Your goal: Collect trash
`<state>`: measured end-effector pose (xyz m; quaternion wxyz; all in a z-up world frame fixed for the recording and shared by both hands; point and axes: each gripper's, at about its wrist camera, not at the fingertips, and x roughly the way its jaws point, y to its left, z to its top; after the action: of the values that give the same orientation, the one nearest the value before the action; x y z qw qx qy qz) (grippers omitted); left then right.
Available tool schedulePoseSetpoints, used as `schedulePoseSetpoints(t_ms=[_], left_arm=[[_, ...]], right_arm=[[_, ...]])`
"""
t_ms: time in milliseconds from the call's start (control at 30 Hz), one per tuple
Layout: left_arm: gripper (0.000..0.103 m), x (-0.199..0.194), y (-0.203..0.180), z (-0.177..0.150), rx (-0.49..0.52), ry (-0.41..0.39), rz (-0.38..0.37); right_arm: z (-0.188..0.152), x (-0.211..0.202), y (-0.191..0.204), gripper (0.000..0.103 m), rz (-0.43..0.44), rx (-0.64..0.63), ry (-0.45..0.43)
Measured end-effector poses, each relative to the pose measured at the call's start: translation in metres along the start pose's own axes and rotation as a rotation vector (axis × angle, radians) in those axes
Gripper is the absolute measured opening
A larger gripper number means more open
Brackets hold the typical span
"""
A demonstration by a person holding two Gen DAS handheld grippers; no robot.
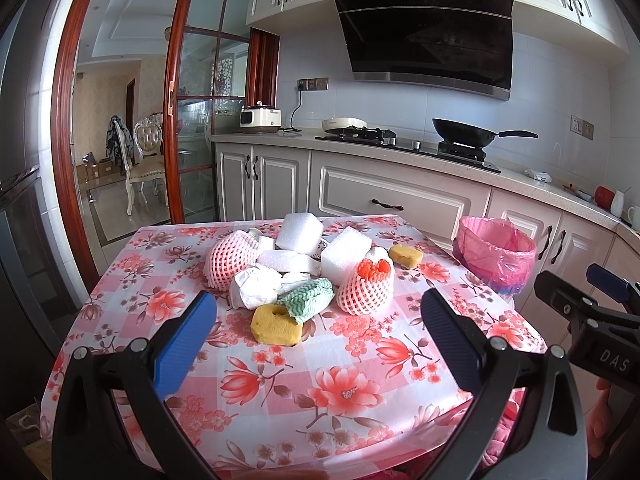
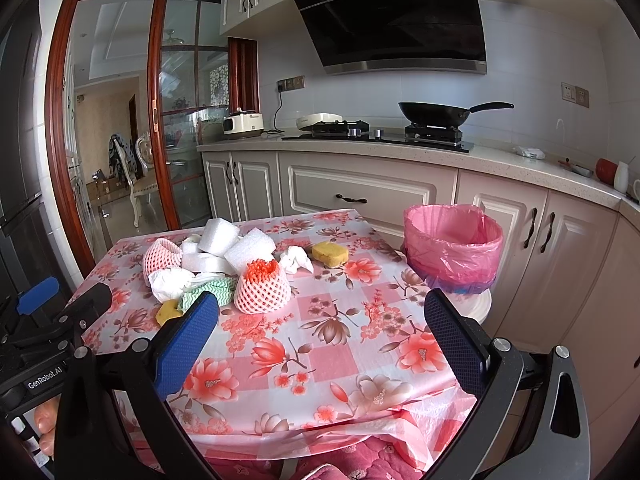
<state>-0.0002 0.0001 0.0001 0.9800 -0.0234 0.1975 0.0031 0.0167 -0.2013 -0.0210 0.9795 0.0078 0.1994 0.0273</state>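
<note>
A heap of trash lies mid-table on the floral cloth [image 1: 340, 392]: white foam blocks [image 1: 299, 233], two pink foam nets [image 1: 366, 290] [image 1: 232, 258], crumpled white paper [image 1: 256, 286], a green striped rag [image 1: 310, 300] and two yellow sponges [image 1: 276, 325] [image 1: 406, 255]. A bin with a pink liner [image 2: 454, 246] stands off the table's right edge. My left gripper [image 1: 316, 342] hovers open just short of the near sponge. My right gripper [image 2: 320, 344] hangs open over the cloth, nothing between its fingers. The same heap [image 2: 224, 264] sits ahead-left of it.
Grey kitchen cabinets [image 1: 380, 196] and a counter with a hob and black wok [image 1: 468, 130] run behind the table. A glass sliding door [image 1: 192, 120] stands open at the left. The near half of the table holds only the cloth.
</note>
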Motion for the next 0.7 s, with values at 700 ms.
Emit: schedulePoseSetpoints(t_ms=[700], left_arm=[[0.099,-0.0035,-0.0043,0.0017,0.007,-0.007,0.001]], right_arm=[[-0.0015,0.0013,-0.0003,0.097,0.0,0.005,0.004]])
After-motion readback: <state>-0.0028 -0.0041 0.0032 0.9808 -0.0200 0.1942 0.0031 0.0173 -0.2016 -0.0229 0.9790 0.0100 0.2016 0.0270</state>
